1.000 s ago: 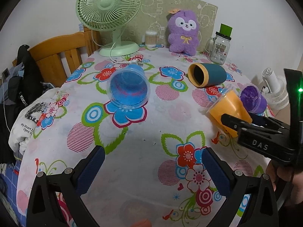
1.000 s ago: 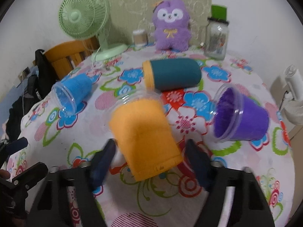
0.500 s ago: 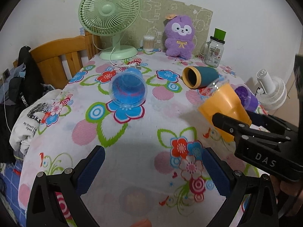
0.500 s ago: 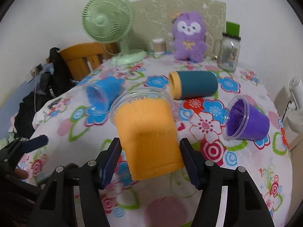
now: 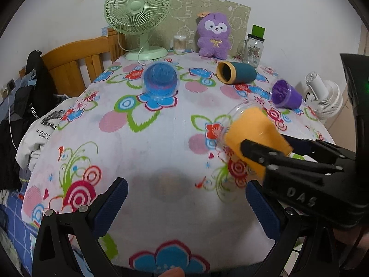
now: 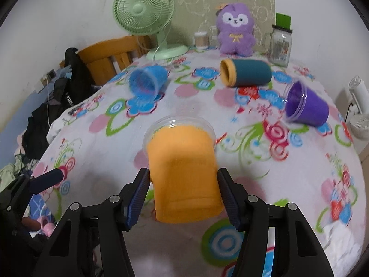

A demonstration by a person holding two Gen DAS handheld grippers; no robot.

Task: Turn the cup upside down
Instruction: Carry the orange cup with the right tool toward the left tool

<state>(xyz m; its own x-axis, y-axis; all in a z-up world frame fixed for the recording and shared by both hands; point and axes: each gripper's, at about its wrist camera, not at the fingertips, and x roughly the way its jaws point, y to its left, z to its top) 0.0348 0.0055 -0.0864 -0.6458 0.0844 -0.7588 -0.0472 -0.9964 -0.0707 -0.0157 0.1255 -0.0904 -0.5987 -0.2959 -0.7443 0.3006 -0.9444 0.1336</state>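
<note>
My right gripper (image 6: 183,192) is shut on the orange cup (image 6: 184,173) and holds it above the floral tablecloth (image 6: 299,184), base toward me and clear rim tilted away. In the left wrist view the orange cup (image 5: 251,133) and the right gripper (image 5: 265,154) show at the right, rim pointing left and down. My left gripper (image 5: 186,203) is open and empty over the near part of the table. A blue cup (image 5: 160,78), a teal cup (image 5: 236,72) and a purple cup (image 5: 286,94) lie on their sides farther back.
A green desk fan (image 5: 138,20), a cotton swab jar (image 5: 180,43), a purple plush toy (image 5: 214,39) and a glass jar (image 5: 253,48) stand at the table's back edge. A wooden chair (image 5: 76,64) with clothes is at the left. A white fan (image 5: 325,97) is at the right.
My right gripper closed on the orange cup, lifted it off the table and carried it toward the near middle. The left gripper drew back a little and stayed open.
</note>
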